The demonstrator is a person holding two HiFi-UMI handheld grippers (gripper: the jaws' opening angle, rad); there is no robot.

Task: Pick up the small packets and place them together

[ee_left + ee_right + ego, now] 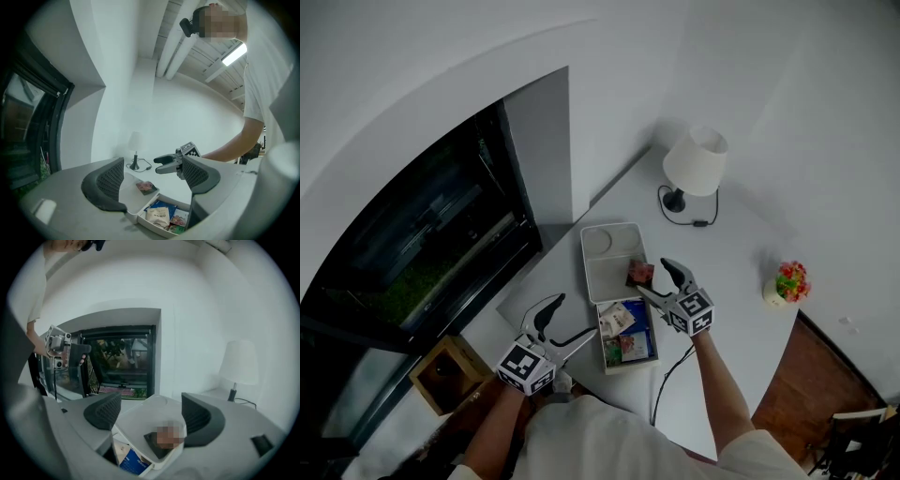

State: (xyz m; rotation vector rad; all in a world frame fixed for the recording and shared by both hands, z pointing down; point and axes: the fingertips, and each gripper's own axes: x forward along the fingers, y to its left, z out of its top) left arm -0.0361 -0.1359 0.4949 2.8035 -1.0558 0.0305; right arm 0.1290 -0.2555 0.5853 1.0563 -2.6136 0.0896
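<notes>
A white two-part tray (619,255) lies on the white table. Its near compartment holds several small packets (627,334), among them a blue one (133,460) and a beige one (158,215). A dark reddish packet (639,273) lies loose in the far compartment by the divider. My right gripper (655,277) stands open over it, its pads apart from the packet (158,439), which rests on the tray floor. Off the tray's near left corner my left gripper (572,319) is open with nothing in it. In the left gripper view the reddish packet (146,187) shows beyond the jaws.
A white table lamp (695,164) with its black cord stands at the table's far end. A small pot of coloured flowers (787,281) sits at the right edge. A dark window (422,253) fills the left; a wooden box (445,375) sits below it. A cable (668,370) trails off the near edge.
</notes>
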